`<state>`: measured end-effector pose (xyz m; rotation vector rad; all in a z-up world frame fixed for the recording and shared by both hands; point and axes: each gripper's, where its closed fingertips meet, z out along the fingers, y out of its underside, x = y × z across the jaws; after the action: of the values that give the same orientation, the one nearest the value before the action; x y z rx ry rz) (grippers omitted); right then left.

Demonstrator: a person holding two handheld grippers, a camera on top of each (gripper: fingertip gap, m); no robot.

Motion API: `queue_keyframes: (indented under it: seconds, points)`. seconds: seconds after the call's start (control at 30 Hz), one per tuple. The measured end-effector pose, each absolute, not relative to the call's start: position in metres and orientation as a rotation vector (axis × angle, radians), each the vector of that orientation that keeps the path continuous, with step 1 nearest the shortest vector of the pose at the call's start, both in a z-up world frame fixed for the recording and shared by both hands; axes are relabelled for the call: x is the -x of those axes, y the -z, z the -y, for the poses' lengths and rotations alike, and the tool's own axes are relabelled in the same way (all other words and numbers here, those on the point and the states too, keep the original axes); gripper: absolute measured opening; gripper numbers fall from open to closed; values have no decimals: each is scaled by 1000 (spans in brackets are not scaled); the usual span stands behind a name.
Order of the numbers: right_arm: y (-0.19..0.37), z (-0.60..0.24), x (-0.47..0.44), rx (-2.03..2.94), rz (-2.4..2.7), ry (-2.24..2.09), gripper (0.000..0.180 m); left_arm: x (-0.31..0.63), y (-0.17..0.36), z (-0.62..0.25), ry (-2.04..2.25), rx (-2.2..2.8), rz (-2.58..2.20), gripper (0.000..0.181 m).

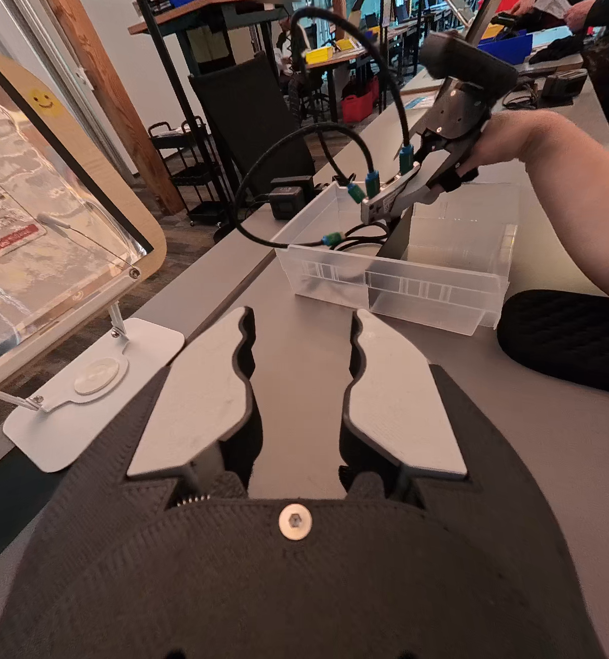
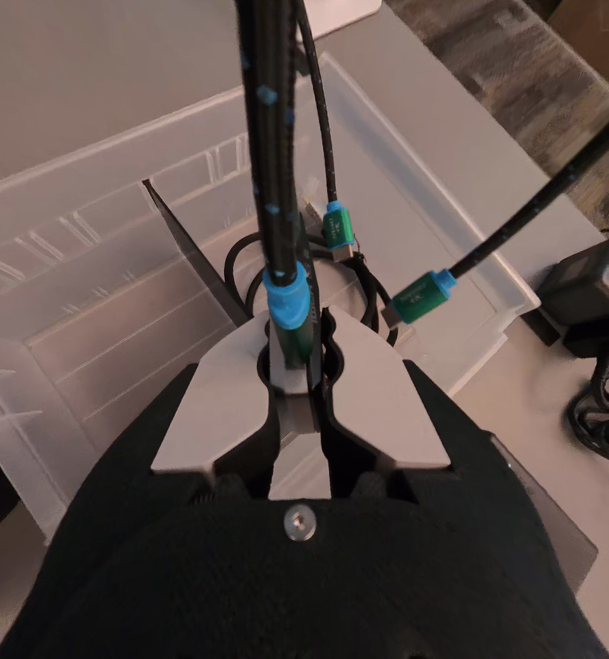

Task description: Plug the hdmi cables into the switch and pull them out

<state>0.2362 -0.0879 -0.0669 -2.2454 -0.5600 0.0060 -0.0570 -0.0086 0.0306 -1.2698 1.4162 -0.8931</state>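
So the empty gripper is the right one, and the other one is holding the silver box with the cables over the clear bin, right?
Not quite: the empty one is the left gripper, open over the table in the left wrist view. The right gripper holds the silver box with cables over the clear bin.

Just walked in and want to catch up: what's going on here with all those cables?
A person is working with two handheld grippers. The right gripper is shut on the silver switch, holding it tilted above a clear bin. Two green-ended HDMI cables are plugged into it; other green plugs hang or lie loose, one beside the switch, one in the bin. The left gripper is open and empty, low over the grey table, short of the bin.
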Motion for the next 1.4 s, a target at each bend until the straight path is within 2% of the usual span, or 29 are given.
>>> queue_keyframes:
  seconds: [0.03, 0.3, 0.63, 1.0, 1.4]
  points:
    - [70, 87, -235, 2281, 550, -6, 24, 56, -29, 9, 891, 1272, -1421, 51]
    - [91, 83, -241, 2522, 496, 100, 23, 54, -25, 15, 889, 1270, -1452, 51]
    - [81, 106, -253, 2568, 367, 109, 37, 53, -23, 16, 887, 1276, -1469, 51]
    - [62, 138, -263, 2547, 276, 140, 40, 52, -18, 17, 875, 1285, -1489, 51]
    - [46, 157, -269, 2578, 208, 273, 47, 76, -57, -2, 979, 1290, -1350, 50]
